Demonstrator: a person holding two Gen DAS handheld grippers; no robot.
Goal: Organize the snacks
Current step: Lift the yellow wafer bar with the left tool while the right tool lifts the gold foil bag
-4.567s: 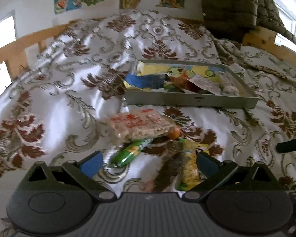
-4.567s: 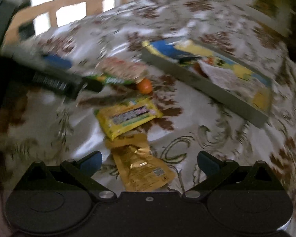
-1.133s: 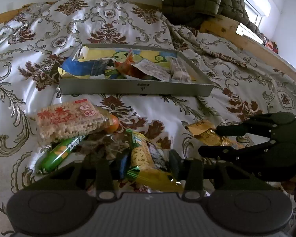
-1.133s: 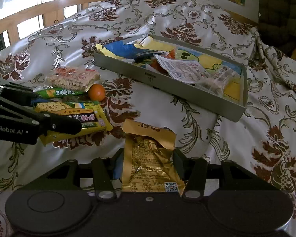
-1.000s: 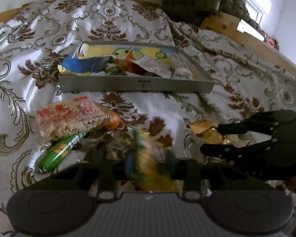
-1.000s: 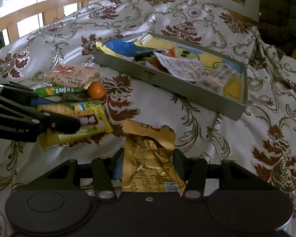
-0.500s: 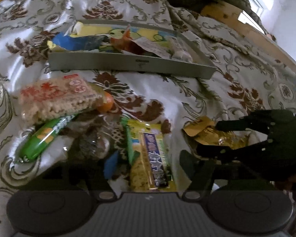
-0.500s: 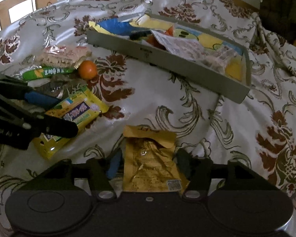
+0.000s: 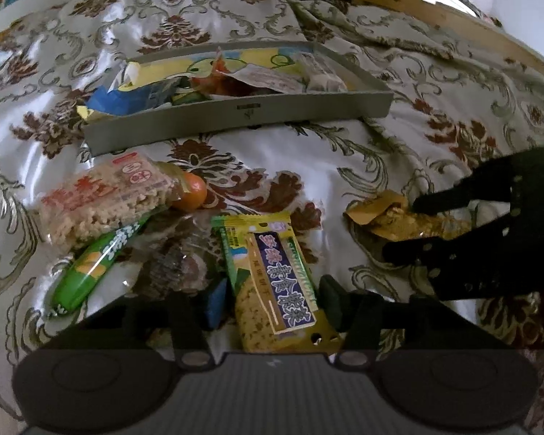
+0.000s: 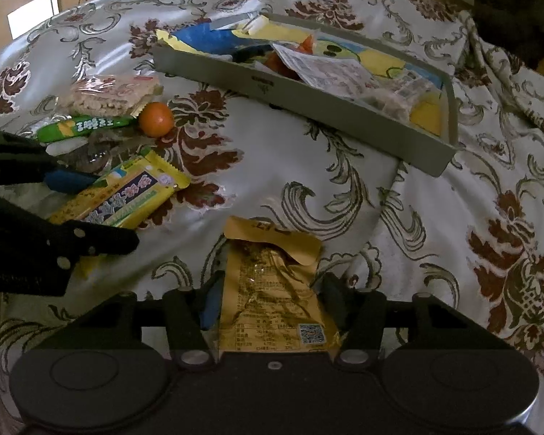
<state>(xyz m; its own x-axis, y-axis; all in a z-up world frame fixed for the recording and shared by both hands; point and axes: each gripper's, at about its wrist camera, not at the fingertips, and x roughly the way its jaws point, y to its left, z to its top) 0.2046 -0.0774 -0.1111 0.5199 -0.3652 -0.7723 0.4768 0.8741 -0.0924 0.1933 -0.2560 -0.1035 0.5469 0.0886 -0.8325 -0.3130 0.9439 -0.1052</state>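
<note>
Yellow-green snack pack [image 9: 272, 279] between left gripper [image 9: 272, 301] jaws, closing; gold pouch [image 10: 272, 290] between right gripper [image 10: 272, 302] jaws, closing, on floral bedspread [image 10: 308, 166].

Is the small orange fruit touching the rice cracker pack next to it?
Touching. In the left wrist view the orange fruit sits against the crimped end of the rice cracker pack, no bedspread visible between them.
</note>
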